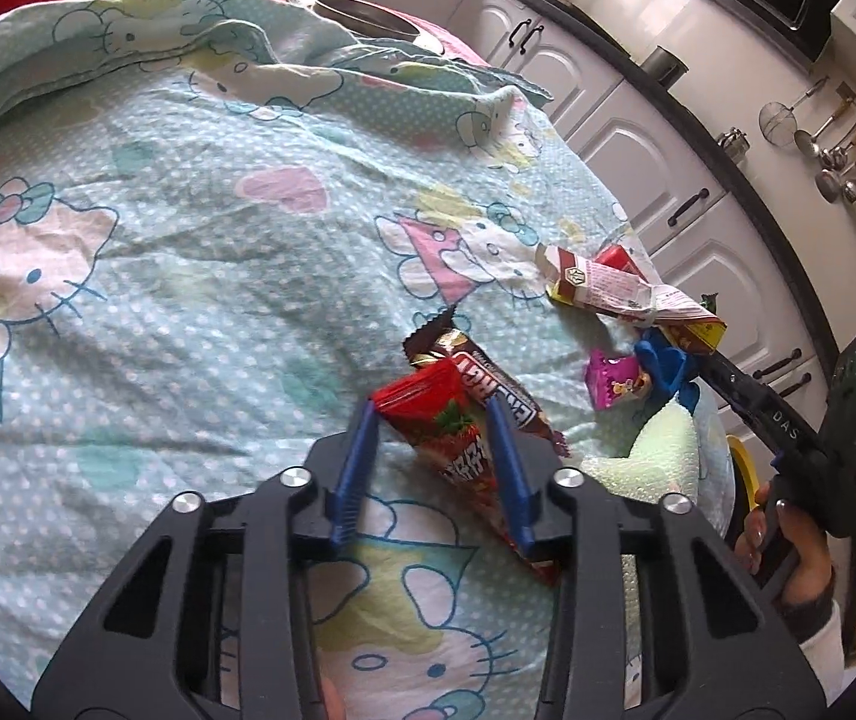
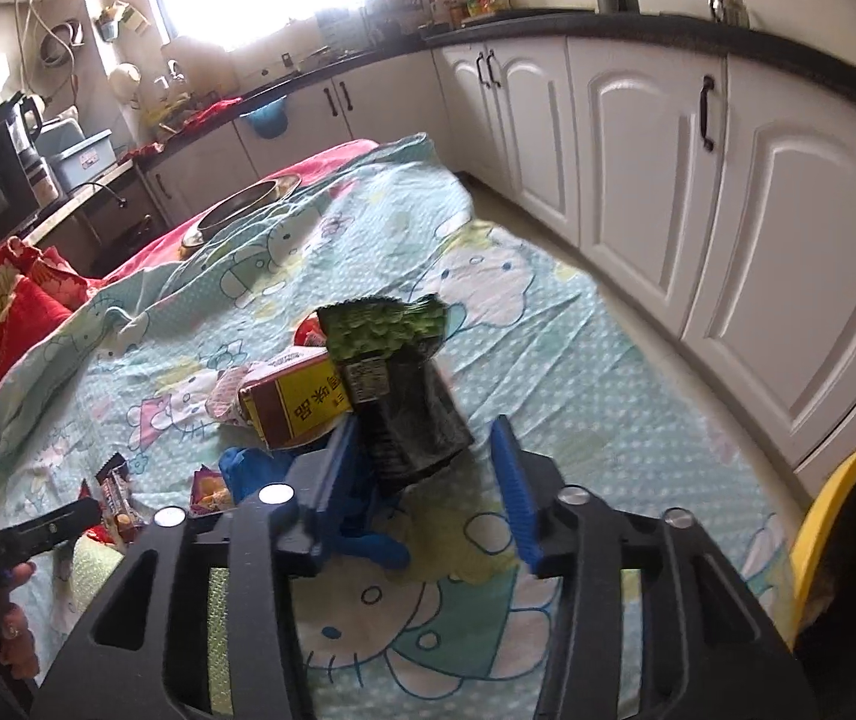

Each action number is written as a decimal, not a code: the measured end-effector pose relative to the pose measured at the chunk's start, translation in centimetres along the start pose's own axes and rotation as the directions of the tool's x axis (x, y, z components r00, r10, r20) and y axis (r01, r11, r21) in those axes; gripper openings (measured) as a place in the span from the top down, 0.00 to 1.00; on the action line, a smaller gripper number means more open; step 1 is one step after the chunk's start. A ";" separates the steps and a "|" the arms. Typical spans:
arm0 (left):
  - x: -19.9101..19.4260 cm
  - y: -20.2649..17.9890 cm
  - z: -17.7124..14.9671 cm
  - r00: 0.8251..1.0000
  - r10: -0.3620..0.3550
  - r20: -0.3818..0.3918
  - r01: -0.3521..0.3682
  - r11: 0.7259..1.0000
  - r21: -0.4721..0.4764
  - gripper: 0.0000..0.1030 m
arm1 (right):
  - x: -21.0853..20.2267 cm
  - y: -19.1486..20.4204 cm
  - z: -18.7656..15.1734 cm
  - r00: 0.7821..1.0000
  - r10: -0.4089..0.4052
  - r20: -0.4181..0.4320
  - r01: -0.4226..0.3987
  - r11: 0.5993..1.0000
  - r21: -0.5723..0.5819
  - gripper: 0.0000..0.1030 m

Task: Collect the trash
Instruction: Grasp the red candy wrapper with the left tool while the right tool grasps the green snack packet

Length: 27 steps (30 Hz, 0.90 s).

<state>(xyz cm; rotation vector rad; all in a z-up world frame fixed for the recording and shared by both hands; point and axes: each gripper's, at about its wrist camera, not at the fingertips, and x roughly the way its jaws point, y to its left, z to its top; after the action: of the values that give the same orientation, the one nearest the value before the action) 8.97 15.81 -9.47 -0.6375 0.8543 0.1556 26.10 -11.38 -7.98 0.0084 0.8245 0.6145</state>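
My left gripper (image 1: 433,417) is open, its blue fingers (image 1: 356,480) on either side of a red strawberry wrapper (image 1: 449,444) that lies on the Hello Kitty sheet (image 1: 188,276), partly over a brown chocolate bar wrapper (image 1: 488,381). Further right lie a pink wrapper (image 1: 614,381), a blue glove (image 1: 668,363) and a red-brown carton (image 1: 602,288). My right gripper (image 2: 425,429) is open; a dark green-topped packet (image 2: 398,384) sits against its left finger (image 2: 332,474). The carton (image 2: 296,402) and the glove (image 2: 248,468) show behind it.
A steel bowl (image 1: 368,15) sits at the bed's far end, a red pillow (image 2: 2,312) at its left. White cabinets (image 2: 698,180) line the right side. A yellow-rimmed bin (image 2: 830,510) stands at the bed's right edge. A pale green cloth (image 1: 662,450) lies nearby.
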 end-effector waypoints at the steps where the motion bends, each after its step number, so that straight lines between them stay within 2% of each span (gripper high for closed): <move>1: 0.0 0.1 0.0 1.000 -0.001 -0.002 0.001 1.000 0.001 0.78 | 0.1 0.1 0.0 1.000 0.006 -0.002 -0.006 1.000 -0.001 0.64; 2: 0.0 0.2 0.1 1.000 -0.001 -0.004 0.001 1.000 0.001 0.82 | 0.3 0.2 -0.1 1.000 0.013 -0.007 -0.013 1.000 -0.003 0.65; 4: -0.1 0.5 0.0 1.000 -0.008 -0.006 0.008 1.000 -0.003 0.83 | 0.5 0.4 -0.1 1.000 0.020 -0.017 -0.020 1.000 -0.009 0.72; 9: -0.6 0.6 0.1 1.000 -0.009 0.004 0.009 1.000 -0.001 0.85 | 0.2 0.7 -0.2 1.000 0.018 -0.006 -0.019 1.000 -0.017 0.82; 17: -3.1 -0.1 1.3 0.995 0.016 0.102 -0.019 0.999 0.035 0.87 | -2.5 -0.4 -0.5 0.998 0.020 0.059 -0.021 1.000 0.013 0.84; 21: -4.6 -1.1 1.8 0.984 0.046 0.174 -0.060 0.995 0.075 0.87 | -4.2 -0.7 -1.0 0.996 0.014 0.086 -0.014 1.000 0.004 0.84; 24: -5.8 -2.1 2.1 0.969 0.066 0.239 -0.095 0.989 0.111 0.87 | -5.4 -0.7 -1.5 0.995 0.011 0.102 -0.010 1.000 -0.007 0.84; 27: -6.9 -3.0 2.4 0.956 0.057 0.287 -0.099 0.986 0.134 0.88 | -6.5 -0.7 -2.0 0.994 0.014 0.113 -0.011 1.000 -0.020 0.84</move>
<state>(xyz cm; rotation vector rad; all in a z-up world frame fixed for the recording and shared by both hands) 7.12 15.60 -1.80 -0.4300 0.6075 0.2470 21.72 -15.72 -5.09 0.0308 0.7097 0.6280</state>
